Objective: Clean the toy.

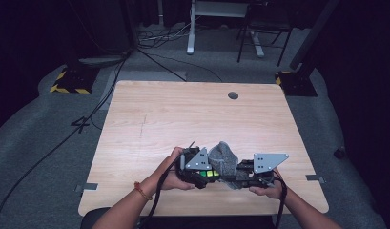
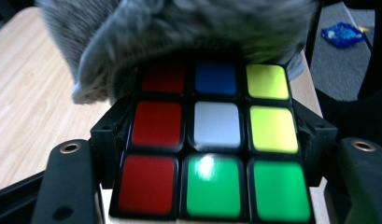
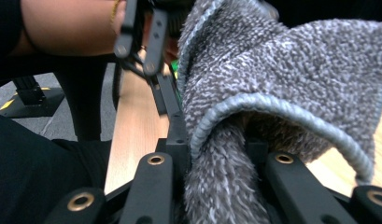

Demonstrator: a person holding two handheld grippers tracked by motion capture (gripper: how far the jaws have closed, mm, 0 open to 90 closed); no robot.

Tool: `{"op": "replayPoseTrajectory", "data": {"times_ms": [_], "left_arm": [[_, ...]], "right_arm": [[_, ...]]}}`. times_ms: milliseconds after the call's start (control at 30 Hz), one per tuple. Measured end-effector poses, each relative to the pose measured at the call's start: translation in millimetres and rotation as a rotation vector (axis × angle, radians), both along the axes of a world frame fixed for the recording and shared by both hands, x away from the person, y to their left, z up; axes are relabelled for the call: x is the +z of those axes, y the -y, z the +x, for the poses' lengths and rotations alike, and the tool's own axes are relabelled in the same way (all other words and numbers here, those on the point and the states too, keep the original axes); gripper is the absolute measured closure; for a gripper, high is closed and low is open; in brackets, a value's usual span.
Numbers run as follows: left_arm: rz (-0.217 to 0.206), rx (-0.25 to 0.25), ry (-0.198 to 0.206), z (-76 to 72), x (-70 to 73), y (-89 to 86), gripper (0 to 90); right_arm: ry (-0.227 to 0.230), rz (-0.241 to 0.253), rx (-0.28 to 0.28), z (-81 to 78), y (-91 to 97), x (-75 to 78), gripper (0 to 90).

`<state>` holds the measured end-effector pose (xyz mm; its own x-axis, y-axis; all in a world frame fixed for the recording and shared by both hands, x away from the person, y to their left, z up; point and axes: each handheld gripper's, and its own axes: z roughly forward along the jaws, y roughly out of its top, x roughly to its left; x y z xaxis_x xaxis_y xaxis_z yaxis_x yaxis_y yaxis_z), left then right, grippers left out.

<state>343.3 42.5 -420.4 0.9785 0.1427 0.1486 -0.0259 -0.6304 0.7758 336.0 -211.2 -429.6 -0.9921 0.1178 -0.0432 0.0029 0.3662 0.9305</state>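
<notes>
Grey cloth (image 1: 224, 160) clamped in right tongs (image 1: 240, 175), draped directly over cube (image 2: 209, 140) gripped by left tongs (image 1: 202, 176); touching, above bench (image 1: 183, 114).

Table (image 1: 192, 114) brightly lit, surroundings dark; close cloth (image 2: 179, 28) blurred (glare on cube (image 2: 207, 165)).

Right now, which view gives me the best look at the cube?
The left gripper view: the cube shows one whole face of coloured squares, the cloth over its top. The high view gives a small green-yellow sliver; the right gripper view, a green glimpse behind cloth.
</notes>
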Motion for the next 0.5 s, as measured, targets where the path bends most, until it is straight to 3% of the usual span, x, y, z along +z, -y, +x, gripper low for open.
{"op": "replayPoseTrajectory", "data": {"times_ms": [100, 200, 300, 400, 500], "left_arm": [[0.048, -0.009, -0.008, -0.5, -5.0, 5.8, 32.7], [0.089, -0.008, 0.021, -3.5, -8.8, 11.7, 32.9], [0.056, 0.004, 0.016, -0.6, -6.2, 7.2, 33.2], [-0.010, 0.026, 0.012, 2.1, -0.4, -1.0, 33.2], [-0.077, 0.037, 0.006, 2.5, 4.9, -7.8, 33.3]], "right_arm": [[0.003, 0.017, 0.005, -0.1, -1.9, 1.5, 72.6], [0.022, 0.008, -0.002, -0.9, -5.3, 3.9, 72.6], [0.018, -0.009, -0.034, 1.2, -2.0, 2.8, 72.5], [-0.007, -0.043, -0.074, 6.9, 4.3, -2.5, 72.4], [-0.041, -0.061, -0.078, 12.0, 9.4, -10.7, 72.3]]}}
